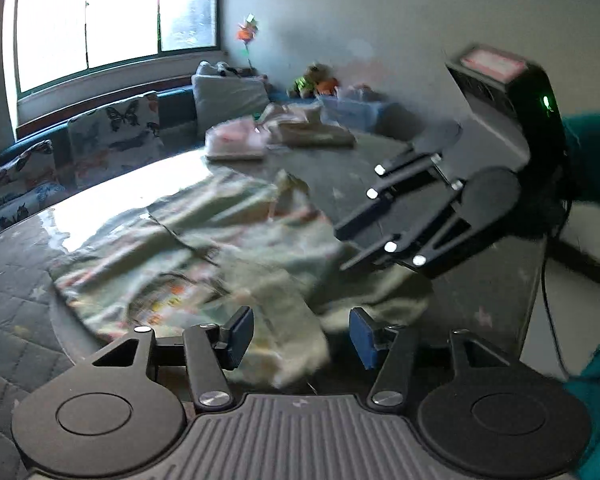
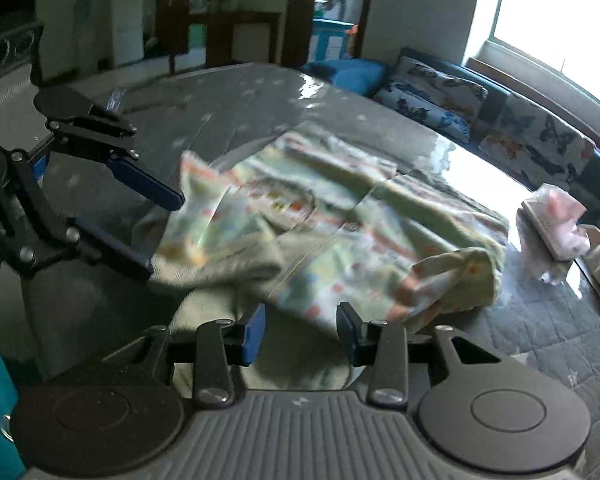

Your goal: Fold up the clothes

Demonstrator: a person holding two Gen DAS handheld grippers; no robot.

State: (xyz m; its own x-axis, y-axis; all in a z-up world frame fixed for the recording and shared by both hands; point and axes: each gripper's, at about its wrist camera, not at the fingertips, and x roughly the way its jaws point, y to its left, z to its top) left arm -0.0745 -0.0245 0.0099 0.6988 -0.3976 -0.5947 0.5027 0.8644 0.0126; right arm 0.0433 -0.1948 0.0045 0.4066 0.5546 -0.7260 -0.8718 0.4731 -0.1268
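While both views are blurred, the garment (image 1: 228, 248) reads as pale green cloth printed with small orange and red shapes, lying crumpled in loose folds on the glossy grey counter (image 1: 380, 184). Left tongs (image 1: 300, 338) stand open with cloth between the pads (image 1: 240, 338), not pressed. Right tongs (image 2: 300, 332) are open too, over its near edge. Folded clothes (image 1: 276, 132) sit behind.
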